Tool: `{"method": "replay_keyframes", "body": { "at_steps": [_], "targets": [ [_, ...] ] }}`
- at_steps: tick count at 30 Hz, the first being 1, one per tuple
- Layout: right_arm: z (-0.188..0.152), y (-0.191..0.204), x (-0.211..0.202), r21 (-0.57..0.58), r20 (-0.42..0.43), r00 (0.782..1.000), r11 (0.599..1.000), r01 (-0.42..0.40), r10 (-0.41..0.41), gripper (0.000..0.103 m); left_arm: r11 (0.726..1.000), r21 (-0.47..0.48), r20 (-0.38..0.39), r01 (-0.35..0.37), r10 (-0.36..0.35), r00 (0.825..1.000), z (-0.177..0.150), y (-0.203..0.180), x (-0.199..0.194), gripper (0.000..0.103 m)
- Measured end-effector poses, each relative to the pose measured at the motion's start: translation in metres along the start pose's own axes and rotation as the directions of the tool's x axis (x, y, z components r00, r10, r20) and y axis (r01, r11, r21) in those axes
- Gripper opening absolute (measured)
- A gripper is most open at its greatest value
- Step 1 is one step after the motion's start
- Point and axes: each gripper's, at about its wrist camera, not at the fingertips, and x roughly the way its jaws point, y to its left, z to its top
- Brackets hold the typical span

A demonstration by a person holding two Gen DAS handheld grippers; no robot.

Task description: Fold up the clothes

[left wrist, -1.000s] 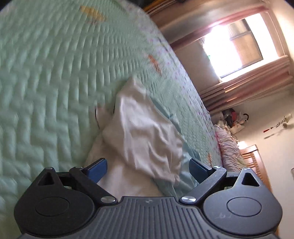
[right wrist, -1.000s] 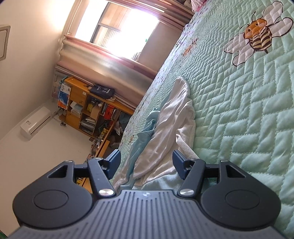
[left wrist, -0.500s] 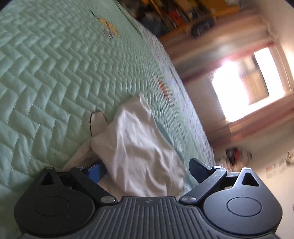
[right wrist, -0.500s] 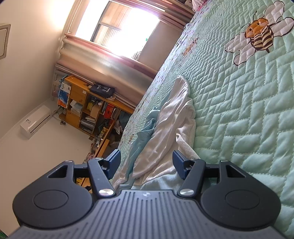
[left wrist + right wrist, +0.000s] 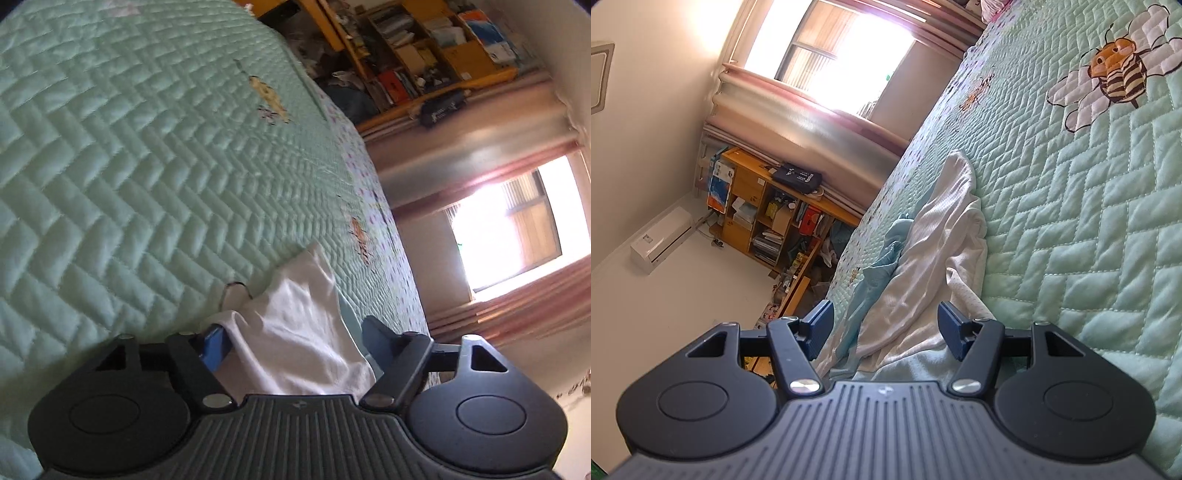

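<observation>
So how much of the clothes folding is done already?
Hardly any, by the look of it. Done: nothing shows as folded; the white garment and a blue one lie crumpled on the quilt. In hand: the left gripper is closing with white cloth between its jaws; the right gripper sits open around the pile's near end. Left: spreading and folding both.

blown-out window (image 5: 506, 229) floods both views (fisheye bending at edges); left view slightly blurred.
</observation>
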Motion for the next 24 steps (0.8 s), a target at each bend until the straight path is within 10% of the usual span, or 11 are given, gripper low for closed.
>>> {"method": "replay_keyframes", "body": {
  "at_steps": [8, 14, 19, 24],
  "targets": [
    [0.001, -0.002, 0.000, 0.002, -0.001, 1.000, 1.000, -0.002, 0.002, 0.064, 0.998, -0.065, -0.028, -0.015, 0.013, 1.000, 0.001, 0.005, -0.031, 0.090],
    [0.001, 0.000, 0.001, -0.007, -0.006, 1.000, 1.000, 0.001, -0.001, 0.064, 0.998, 0.053, -0.155, 0.040, -0.032, 0.987, -0.022, -0.028, -0.051, 0.099],
    [0.003, 0.002, 0.002, -0.020, -0.012, 1.000, 1.000, 0.005, -0.005, 0.064, 0.962, 0.212, -0.301, 0.173, -0.104, 0.948, -0.009, -0.090, 0.001, 0.100],
    [0.003, 0.003, 0.005, -0.031, -0.020, 1.000, 0.999, 0.012, -0.013, 0.064, 0.941, 0.319, -0.271, 0.116, -0.027, 0.962, 0.026, -0.103, 0.063, 0.097]
  ]
}}
